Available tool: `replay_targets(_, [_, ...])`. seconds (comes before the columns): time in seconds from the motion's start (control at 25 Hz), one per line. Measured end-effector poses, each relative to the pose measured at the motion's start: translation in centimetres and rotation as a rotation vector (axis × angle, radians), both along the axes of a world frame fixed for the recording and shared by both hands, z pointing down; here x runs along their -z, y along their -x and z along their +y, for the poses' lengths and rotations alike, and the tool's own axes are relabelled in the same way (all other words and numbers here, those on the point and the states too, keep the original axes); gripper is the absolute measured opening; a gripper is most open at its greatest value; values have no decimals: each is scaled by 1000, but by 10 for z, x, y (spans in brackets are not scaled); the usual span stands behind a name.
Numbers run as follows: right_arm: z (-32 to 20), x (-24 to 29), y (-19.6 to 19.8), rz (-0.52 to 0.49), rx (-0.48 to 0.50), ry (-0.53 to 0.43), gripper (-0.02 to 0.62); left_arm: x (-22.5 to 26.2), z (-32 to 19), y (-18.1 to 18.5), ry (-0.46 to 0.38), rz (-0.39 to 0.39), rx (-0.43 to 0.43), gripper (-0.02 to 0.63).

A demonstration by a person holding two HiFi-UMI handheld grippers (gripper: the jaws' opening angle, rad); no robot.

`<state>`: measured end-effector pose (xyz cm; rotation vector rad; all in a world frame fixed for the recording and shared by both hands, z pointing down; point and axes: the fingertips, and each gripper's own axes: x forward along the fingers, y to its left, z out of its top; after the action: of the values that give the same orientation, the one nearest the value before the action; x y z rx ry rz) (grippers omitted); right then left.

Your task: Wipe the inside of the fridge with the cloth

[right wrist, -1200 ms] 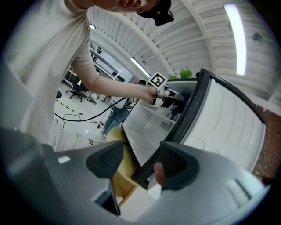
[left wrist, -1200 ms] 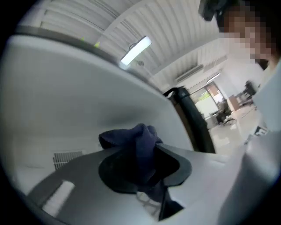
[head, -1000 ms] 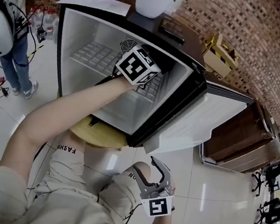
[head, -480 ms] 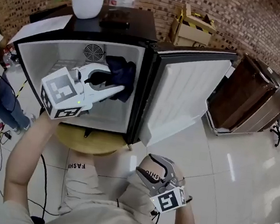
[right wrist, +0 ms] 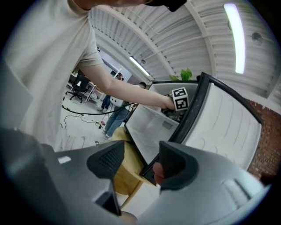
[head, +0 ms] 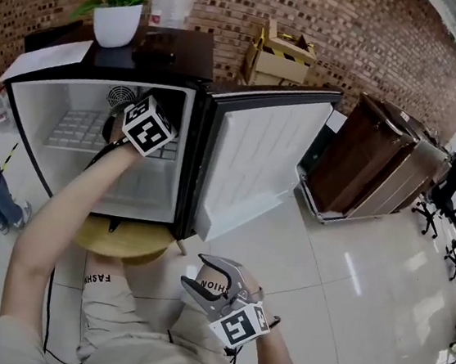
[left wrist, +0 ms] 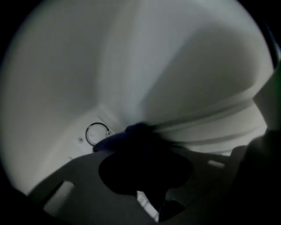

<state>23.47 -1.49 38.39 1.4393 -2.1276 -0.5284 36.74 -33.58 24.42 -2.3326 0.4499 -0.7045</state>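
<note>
While the left gripper (left wrist: pixel 147 180) reaches deep into the fridge (head: pixel 88 180), its jaws pinch a bunched cloth (left wrist: pixel 131 136). They have just been easing apart a little, with the fabric between them. The cloth is dark, navy at its lit edge and nearly black in the shadow between the jaws. It is soft and crumpled, with no clear outline. It sits up against the pale inner wall, just beside a small round ring fitting (left wrist: pixel 97 133); the left gripper view is too blurred to show whether it is touching the wall.

The right gripper (head: pixel 198 274) hangs low by the person's knee, well apart from the fridge. Its grey jaws are spread, their dark textured pads have nothing between them.

Inside, the fridge liner is smooth white plastic with rounded corners. A gridded shelf (head: pixel 78 127) crosses the compartment and a circular fan grille (head: pixel 121 96) sits at the back. The casing is glossy black. The open door (head: pixel 255 160) shows a white, vertically ribbed lining. The fridge stands on a round yellow wooden stool (head: pixel 122 240) on shiny pale floor tiles (head: pixel 339 281). On top of the fridge are a leafy plant in a white pot (head: pixel 115 23) and a sheet of paper (head: pixel 49 60), in front of a rough red brick wall (head: pixel 353 36).
</note>
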Motion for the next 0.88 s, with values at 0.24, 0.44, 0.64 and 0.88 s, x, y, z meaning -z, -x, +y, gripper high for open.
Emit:
replay_targets(0.24, [19,-18,-3,42,-15,43,253,-13,60,18,18,-111,-114,91])
replay_targets(0.44, [23,-27,-7,32,-9,81,253,-3,154,64,106,-26,-329,91])
replay_targets(0.64, [24,-14,-6,22,2,82,253,-18,196,103,219,217,-424,95])
replay_targets(0.88, [20,-26,-16,6,-37,102,253,-99,140,96,368,308,-317,97])
